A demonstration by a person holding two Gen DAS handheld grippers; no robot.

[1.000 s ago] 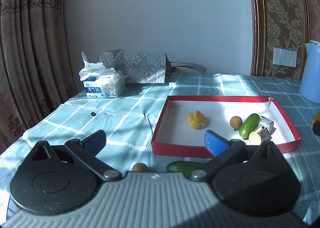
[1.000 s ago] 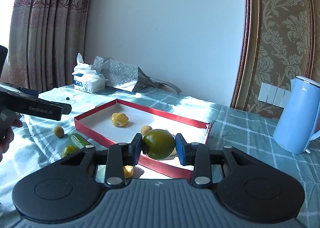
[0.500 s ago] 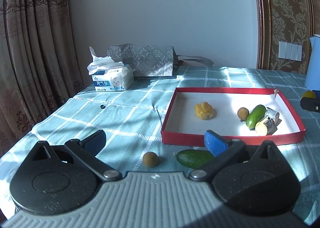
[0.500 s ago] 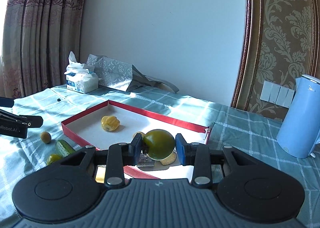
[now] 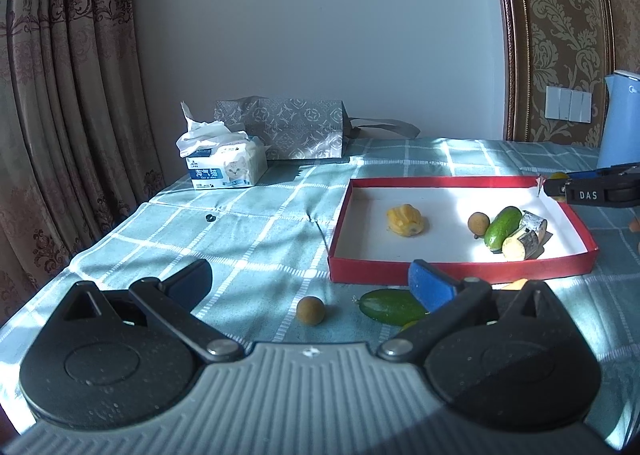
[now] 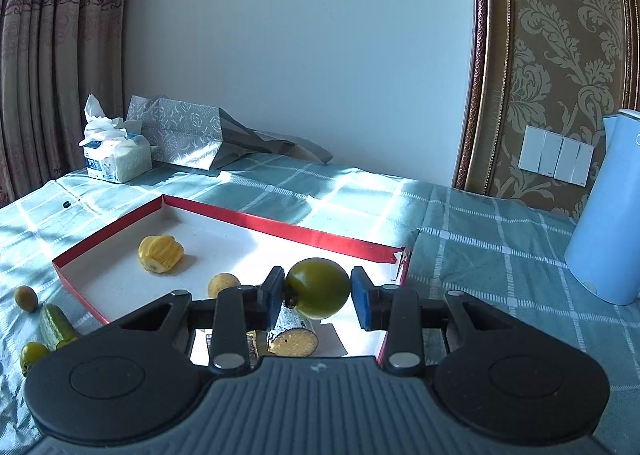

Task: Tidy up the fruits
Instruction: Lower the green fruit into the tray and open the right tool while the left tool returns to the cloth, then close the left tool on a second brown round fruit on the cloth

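right gripper (image 6: 318, 289) clamps green fruit (image 6: 318, 287) above red tray (image 6: 320, 241). left gripper (image 5: 310, 283) spread wide, empty, over cucumber (image 5: 390, 307) and brown fruit (image 5: 310, 310). tissue box (image 5: 226, 167), gift bag (image 5: 296, 131), kettle (image 6: 608, 215) behind. arm reads "das".

Two cucumbers (image 5: 502, 227) (image 5: 392, 307), two brown round fruits (image 5: 478, 222) (image 5: 310, 310) — one red tray (image 5: 460, 273), one tissue box (image 5: 226, 167).

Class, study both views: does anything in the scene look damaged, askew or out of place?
Yes. The shallow red cardboard tray has a torn, ragged far corner. Also, a small green cucumber and a round brown fruit lie on the checked cloth outside the tray.
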